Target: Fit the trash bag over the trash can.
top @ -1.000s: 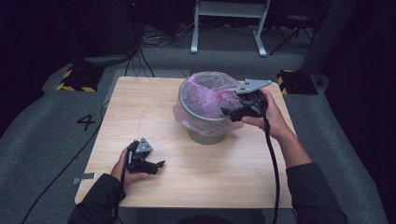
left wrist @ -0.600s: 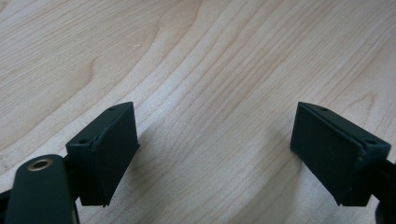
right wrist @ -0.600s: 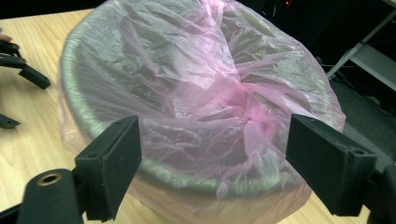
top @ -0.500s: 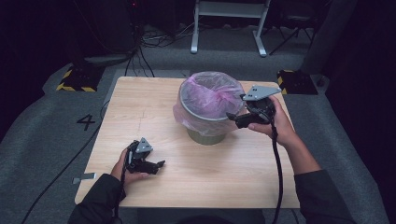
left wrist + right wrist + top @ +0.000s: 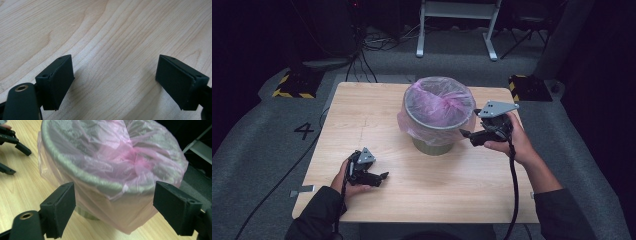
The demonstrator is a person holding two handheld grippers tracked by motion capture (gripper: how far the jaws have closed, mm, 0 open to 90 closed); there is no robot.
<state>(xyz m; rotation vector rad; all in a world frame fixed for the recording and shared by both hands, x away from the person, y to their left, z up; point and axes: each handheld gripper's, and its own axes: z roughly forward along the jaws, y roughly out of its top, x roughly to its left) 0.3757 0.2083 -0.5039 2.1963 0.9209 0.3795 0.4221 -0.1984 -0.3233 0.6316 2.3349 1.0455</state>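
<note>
Bin [image 5: 439, 117] with the pink liner [image 5: 117, 157] sits mid-table; right gripper [image 5: 468, 135] is just beside its right side, jaws apart, empty. Left gripper [image 5: 379, 177] idles well off, also wide open.

left gripper [image 5: 379, 176] low, jaws wide, right gripper [image 5: 467, 135] raised, jaws wide
</note>
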